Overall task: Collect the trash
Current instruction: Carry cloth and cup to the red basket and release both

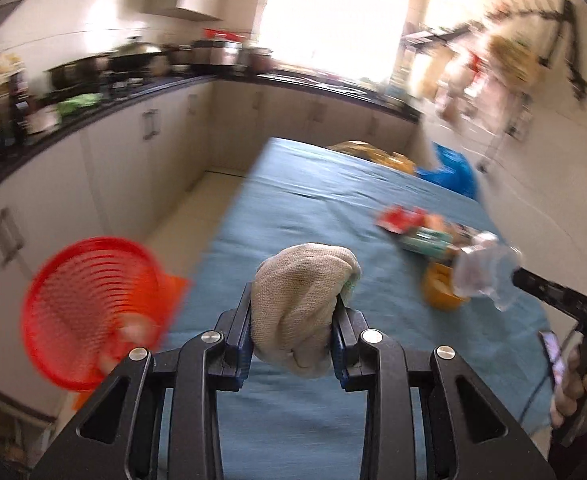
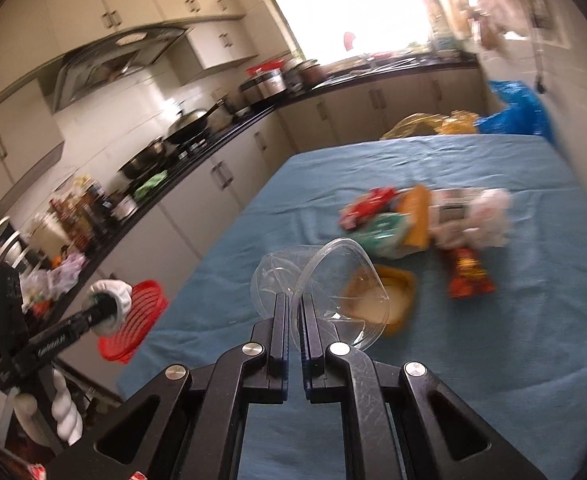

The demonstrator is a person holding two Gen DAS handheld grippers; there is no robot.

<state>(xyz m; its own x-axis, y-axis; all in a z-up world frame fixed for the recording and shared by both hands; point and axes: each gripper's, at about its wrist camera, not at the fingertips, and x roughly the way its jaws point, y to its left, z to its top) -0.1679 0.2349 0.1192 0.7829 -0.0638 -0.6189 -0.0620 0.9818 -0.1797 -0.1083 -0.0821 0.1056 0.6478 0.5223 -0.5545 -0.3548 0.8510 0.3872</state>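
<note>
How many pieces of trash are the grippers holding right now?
2. A wadded cloth glove in the left gripper; a clear plastic container pinched in the right gripper. More trash lies on the table.

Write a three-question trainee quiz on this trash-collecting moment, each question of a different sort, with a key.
1. True or false: the left gripper is shut on a cloth glove.
2. What does the right gripper hold? A) a red snack packet B) a clear plastic container C) a blue bag
3. Fill in: the red mesh basket sits off the ___ side of the blue-covered table, as the left wrist view shows it.

Key: 1 true; 2 B; 3 left. The remaining wrappers lie in a pile on the table, beside an orange lid.
</note>
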